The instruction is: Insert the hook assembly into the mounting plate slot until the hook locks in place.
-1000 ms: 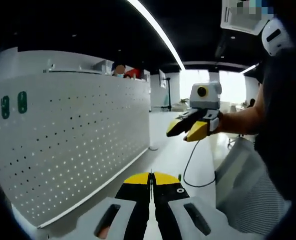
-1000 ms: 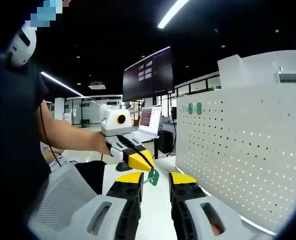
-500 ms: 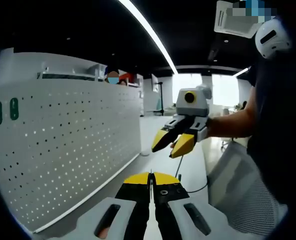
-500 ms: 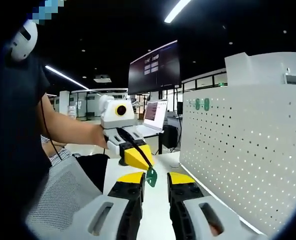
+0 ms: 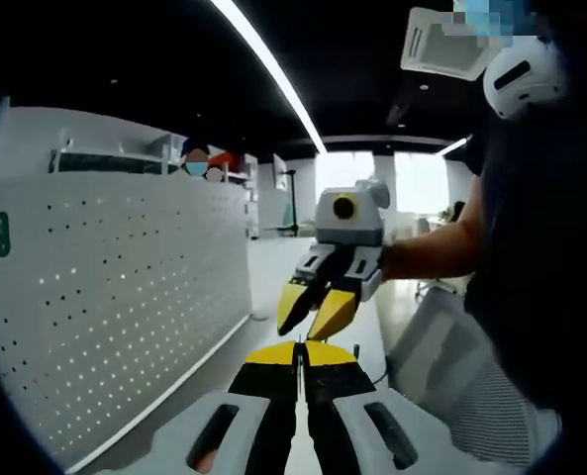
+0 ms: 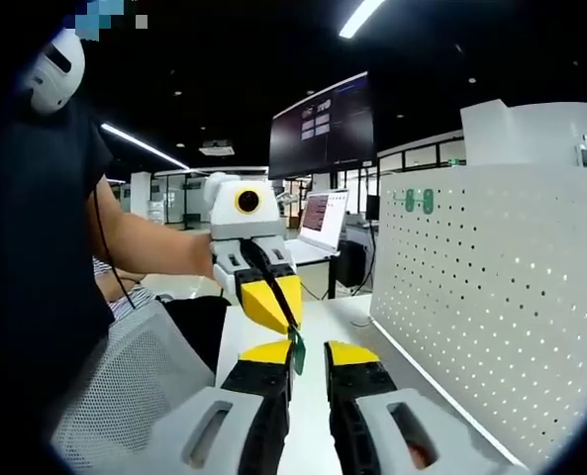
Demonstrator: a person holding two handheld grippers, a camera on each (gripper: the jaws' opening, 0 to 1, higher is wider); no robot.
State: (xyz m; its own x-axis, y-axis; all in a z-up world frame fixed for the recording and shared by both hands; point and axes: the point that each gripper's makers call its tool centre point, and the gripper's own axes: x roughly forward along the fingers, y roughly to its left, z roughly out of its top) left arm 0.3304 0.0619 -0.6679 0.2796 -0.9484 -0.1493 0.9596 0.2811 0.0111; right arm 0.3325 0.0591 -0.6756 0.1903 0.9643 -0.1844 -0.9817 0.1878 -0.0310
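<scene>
1. The left claw has its yellow-tipped jaws pressed together. In the right gripper view the same claw comes in from the left and pinches a small green hook assembly at its tips.
2. The hook assembly hangs just below those tips, right beside the left jaw of the right claw and partly in the gap between its jaws.
3. The right claw stands narrowly apart with nothing gripped. In the left gripper view it hovers just above and beyond the left claw's tips, pointing down towards them.
4. A white perforated mounting plate stands upright on the right of the right gripper view, well apart from both claws. In the left gripper view it is on the left.
5. Two green hooks already sit near the plate's top far corner.
6. The white table runs along the foot of the plate, and a laptop is open at its far end.
7. The person's arm reaches in from the left.
</scene>
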